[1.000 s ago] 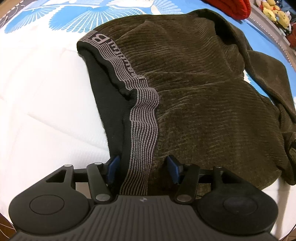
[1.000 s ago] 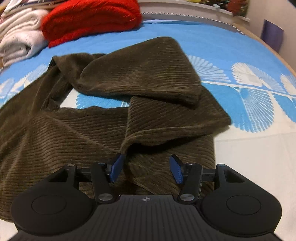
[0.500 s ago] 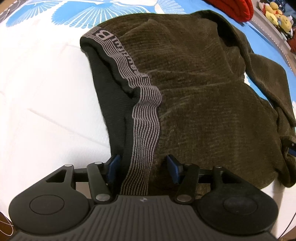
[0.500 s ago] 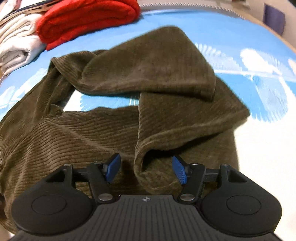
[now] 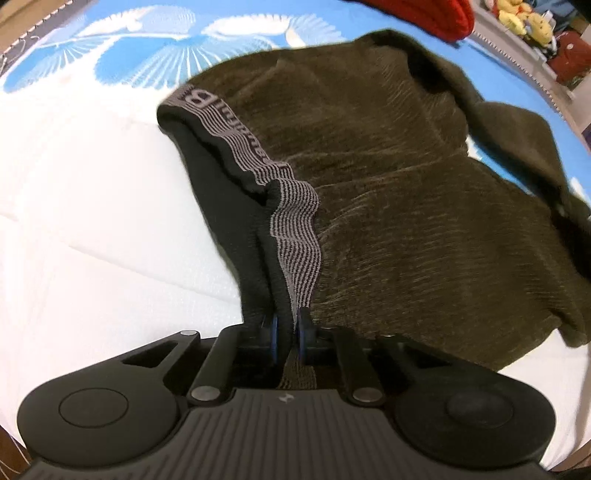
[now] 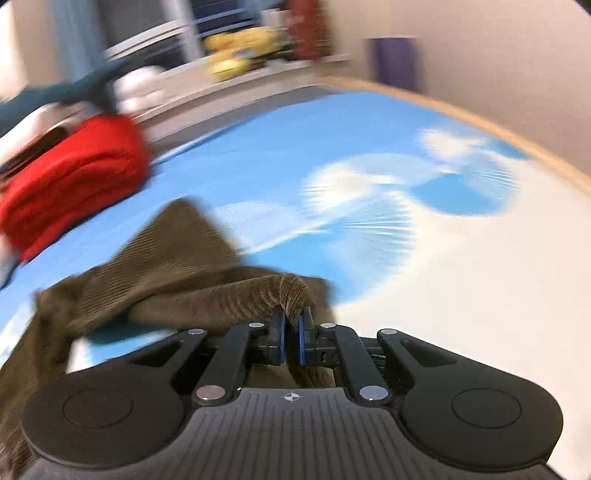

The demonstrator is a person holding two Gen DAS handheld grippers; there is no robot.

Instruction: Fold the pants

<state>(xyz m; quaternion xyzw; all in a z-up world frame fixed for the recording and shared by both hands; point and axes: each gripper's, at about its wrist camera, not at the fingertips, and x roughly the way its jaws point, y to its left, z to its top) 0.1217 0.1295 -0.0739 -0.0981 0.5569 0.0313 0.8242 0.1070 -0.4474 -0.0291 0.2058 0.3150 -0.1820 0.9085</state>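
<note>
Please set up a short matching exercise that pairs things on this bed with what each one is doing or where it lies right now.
Things:
1. left gripper
2. right gripper
3. red knit
4. yellow plush toys

States:
A. folded near the head of the bed
B. shut on the striped waistband
C. on the ledge beyond the bed
D. shut on a brown pant leg

Pairs: 1-B, 2-D, 3-A, 4-C

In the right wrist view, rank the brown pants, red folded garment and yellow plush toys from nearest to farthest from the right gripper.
1. brown pants: a fold is pinched in the right gripper.
2. red folded garment: far left, on the blue sheet.
3. yellow plush toys: on the shelf beyond the bed, top centre.
</note>
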